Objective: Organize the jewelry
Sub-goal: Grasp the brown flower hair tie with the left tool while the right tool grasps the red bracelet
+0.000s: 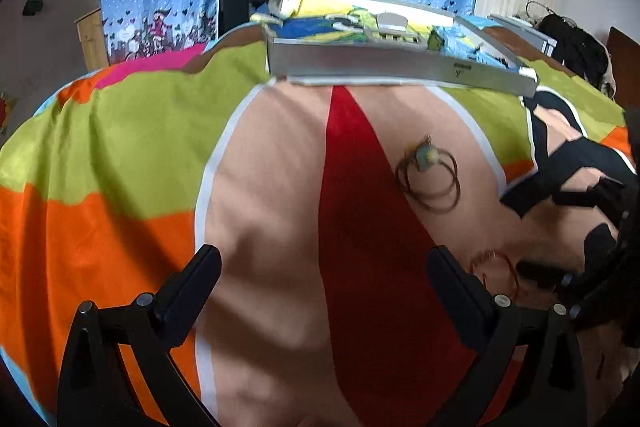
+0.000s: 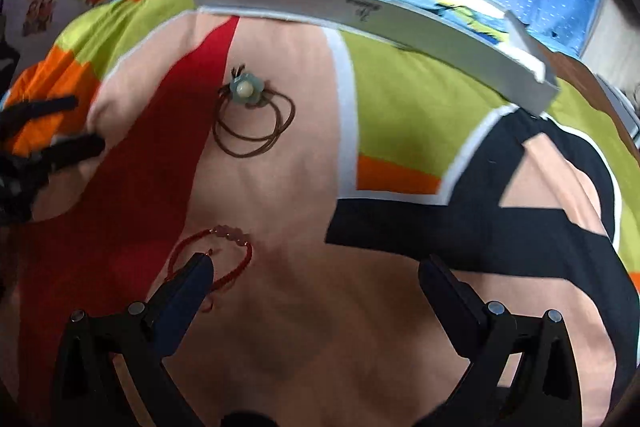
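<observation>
Red cord bracelet (image 2: 218,259) with pale pink beads lies flat on the bed (image 2: 280,307), on the peach patch of the cover, towards its near edge. My right gripper (image 2: 316,277) is over it, fingers wide apart; the left finger (image 2: 188,283) covers part of the loop, the other finger sits well off to the side on bare cover. Nothing gripped yet.

Further in, towards the far edge: brown cord necklace (image 2: 252,123) with a pale green flower pendant (image 2: 245,89), coiled loosely, apart from the bracelet.

Beyond that, the white box (image 2: 360,15) stands by the far edge, some pieces already inside, too blurred to name.

Left gripper (image 1: 324,273) hangs above the red stripe, fingers apart, empty; in its view the right gripper crowds the right side, near the bracelet.

Risks, my judgement:
- Thin cord on soft cover; closing now may pinch fabric with it, or miss the cord altogether.
- The bracelet sits off centre between my right fingers, so they may push it aside.
- Frames are motion-blurred; I could misjudge depth.
</observation>
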`<control>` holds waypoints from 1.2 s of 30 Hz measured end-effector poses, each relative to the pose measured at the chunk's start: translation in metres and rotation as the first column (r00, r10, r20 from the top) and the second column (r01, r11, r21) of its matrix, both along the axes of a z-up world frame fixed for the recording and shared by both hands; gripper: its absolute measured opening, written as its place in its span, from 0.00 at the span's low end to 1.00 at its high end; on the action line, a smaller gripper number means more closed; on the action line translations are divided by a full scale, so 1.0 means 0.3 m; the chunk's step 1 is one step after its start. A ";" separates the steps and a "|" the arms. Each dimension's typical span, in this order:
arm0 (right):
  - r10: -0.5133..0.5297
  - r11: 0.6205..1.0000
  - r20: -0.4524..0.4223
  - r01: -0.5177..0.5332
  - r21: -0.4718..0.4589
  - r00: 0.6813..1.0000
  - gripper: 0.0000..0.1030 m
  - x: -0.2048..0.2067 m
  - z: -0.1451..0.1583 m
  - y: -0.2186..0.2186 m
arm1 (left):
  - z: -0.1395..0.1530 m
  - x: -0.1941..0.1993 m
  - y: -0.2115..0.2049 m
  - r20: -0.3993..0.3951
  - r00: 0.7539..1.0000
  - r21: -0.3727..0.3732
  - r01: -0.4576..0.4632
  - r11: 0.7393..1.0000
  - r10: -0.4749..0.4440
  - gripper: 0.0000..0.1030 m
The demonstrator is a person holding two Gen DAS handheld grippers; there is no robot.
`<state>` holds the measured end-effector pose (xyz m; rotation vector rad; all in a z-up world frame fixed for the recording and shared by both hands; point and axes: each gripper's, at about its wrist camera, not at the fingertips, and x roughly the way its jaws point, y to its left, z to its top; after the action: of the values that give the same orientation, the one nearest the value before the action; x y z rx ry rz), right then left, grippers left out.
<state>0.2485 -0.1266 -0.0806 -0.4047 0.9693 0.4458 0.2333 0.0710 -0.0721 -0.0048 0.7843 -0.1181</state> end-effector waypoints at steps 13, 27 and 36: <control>-0.063 0.989 0.042 0.068 -0.128 0.997 1.00 0.077 -0.103 0.015 | -0.036 0.142 -0.013 0.012 0.994 -0.101 0.105 0.989 -0.104 0.97; -0.170 0.976 0.168 0.189 -0.107 0.971 1.00 0.173 -0.090 -0.072 | -0.047 0.217 -0.080 0.022 0.973 -0.156 0.232 0.960 -0.232 0.65; -0.198 0.973 0.199 0.216 -0.076 0.960 1.00 0.158 -0.100 -0.039 | -0.086 0.276 -0.099 -0.056 0.958 -0.213 0.265 0.940 -0.283 0.31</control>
<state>0.2960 -0.1382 -0.1105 -0.4207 0.8387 0.1659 0.3160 0.0414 -0.0980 -0.0950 0.8530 -0.4660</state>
